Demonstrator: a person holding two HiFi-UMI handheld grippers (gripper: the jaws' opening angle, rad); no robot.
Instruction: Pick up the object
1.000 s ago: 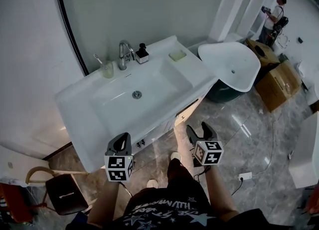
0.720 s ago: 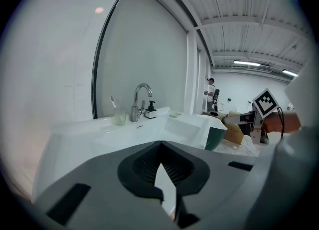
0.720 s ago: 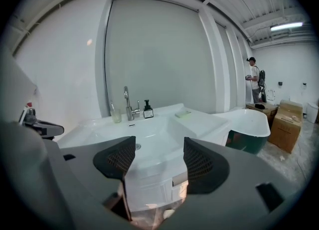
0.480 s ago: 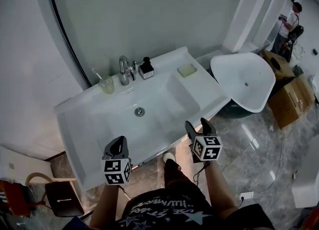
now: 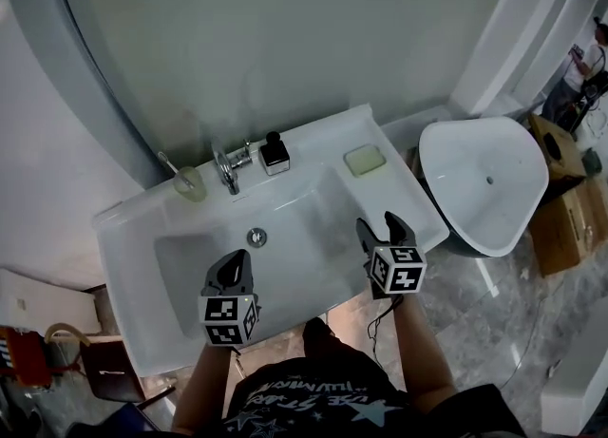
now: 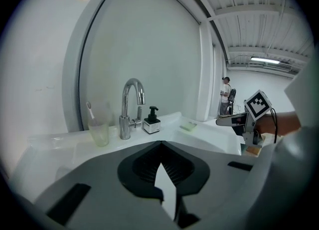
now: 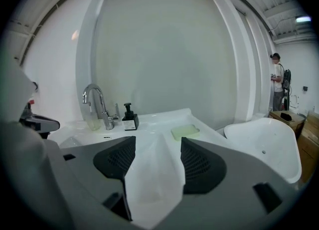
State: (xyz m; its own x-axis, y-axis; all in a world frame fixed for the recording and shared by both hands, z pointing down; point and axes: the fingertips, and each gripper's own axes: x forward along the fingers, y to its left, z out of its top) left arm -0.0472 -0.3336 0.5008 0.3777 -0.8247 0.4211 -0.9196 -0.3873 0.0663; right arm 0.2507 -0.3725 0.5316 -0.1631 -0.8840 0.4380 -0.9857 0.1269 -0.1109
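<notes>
On the white sink counter [image 5: 123, 265] stand a chrome faucet [image 5: 228, 168], a cup with a toothbrush [image 5: 188, 182], a black-topped soap dispenser [image 5: 275, 153] and a pale green soap bar [image 5: 365, 160]. My left gripper [image 5: 233, 263] hovers over the basin's front part with its jaws shut and nothing in them. My right gripper [image 5: 383, 227] is open and empty over the counter's right front, short of the soap bar [image 7: 184, 131]. In the left gripper view the dispenser [image 6: 151, 122] and the cup [image 6: 99, 133] sit far beyond the gripper [image 6: 160, 146].
A big mirror rises behind the counter. A white freestanding tub [image 5: 484, 180] stands right of the vanity, with cardboard boxes [image 5: 570, 222] beyond it. A person [image 5: 584, 66] stands far right. A chair [image 5: 114, 374] sits at the lower left on the marble floor.
Both grippers have come forward from over the floor to over the sink's front part. Their jaws look unchanged.
</notes>
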